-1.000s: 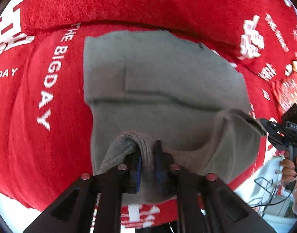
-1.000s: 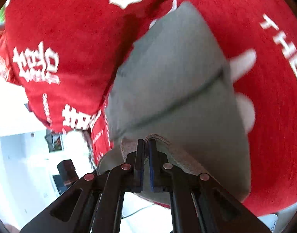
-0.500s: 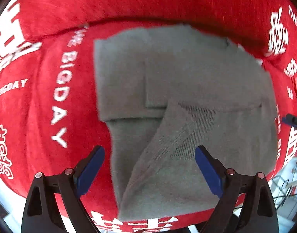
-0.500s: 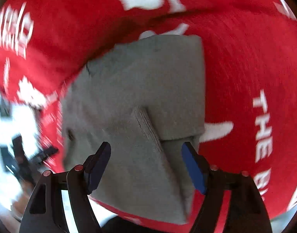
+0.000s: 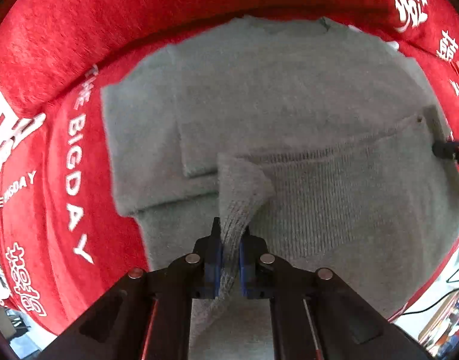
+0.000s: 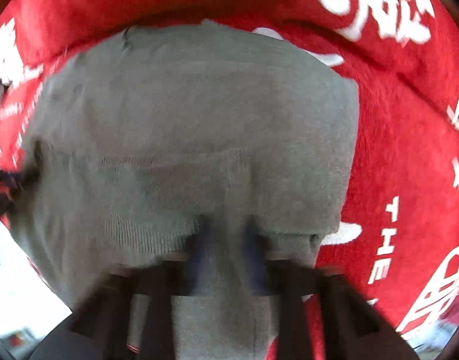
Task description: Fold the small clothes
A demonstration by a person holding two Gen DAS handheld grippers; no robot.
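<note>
On red printed blanket (image 5: 49, 156): grey knit garment (image 5: 289, 105), partly folded. Left gripper (image 5: 229, 240) just clamped onto a raised ribbed fold, crisp in left view. Right gripper (image 6: 226, 240) just closed, cloth between blurred pads, seen only in right view.

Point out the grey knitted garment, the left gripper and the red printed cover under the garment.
grey knitted garment (image 5: 289, 96): left wrist view, flat upper panel.
left gripper (image 5: 229, 240): left wrist view, between fingertips pinching a fold.
red printed cover (image 5: 49, 156): left wrist view, bare patch beside lettering.
</note>
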